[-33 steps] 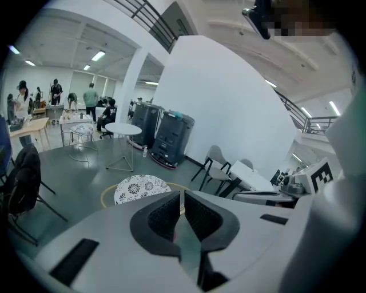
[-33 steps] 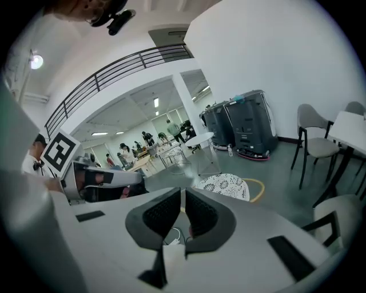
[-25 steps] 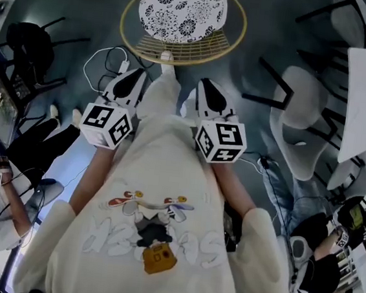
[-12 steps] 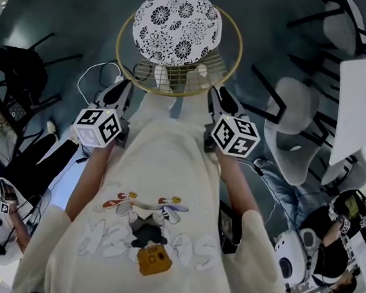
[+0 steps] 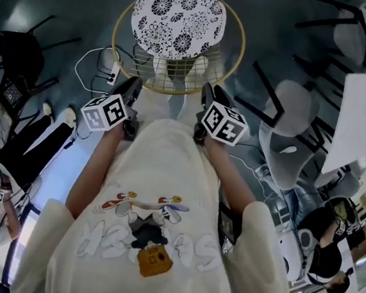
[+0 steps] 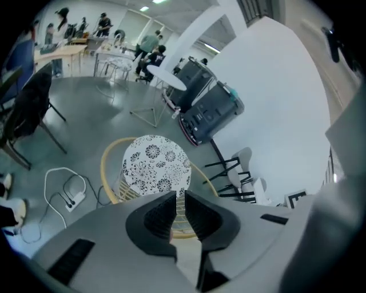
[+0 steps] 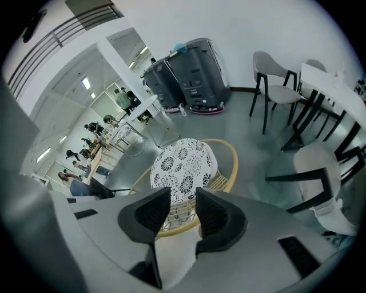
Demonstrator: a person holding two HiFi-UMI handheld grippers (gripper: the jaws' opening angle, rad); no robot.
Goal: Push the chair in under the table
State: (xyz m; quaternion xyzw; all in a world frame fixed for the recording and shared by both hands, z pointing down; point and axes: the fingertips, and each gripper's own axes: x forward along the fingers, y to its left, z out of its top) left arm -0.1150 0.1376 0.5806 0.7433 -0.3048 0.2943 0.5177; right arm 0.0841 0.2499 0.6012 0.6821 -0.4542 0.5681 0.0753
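Note:
A round rattan chair [image 5: 234,57] with a black-and-white floral cushion [image 5: 177,18] stands on the floor right in front of me. Both grippers hang side by side just short of its near rim, pointing down at it. My left gripper [image 5: 135,84] has its jaws all but closed, with nothing between them; the left gripper view looks past it [image 6: 179,200] at the cushion [image 6: 155,167]. My right gripper [image 5: 208,90] has just been opening and stands open and empty [image 7: 183,197] over the chair's woven back [image 7: 189,214]. A white table [image 5: 361,119] stands at the right.
Grey shell chairs with black legs [image 5: 294,141] crowd the white table at the right. A power strip with white cables [image 5: 109,73] lies on the floor left of the rattan chair, and a black chair [image 5: 20,54] stands further left. People sit at both lower sides. Grey machines [image 6: 209,109] line the wall.
Both grippers have come down and forward to the rattan chair's near rim and have rolled. The right gripper's jaws have opened. The chair now sits closer in the head view.

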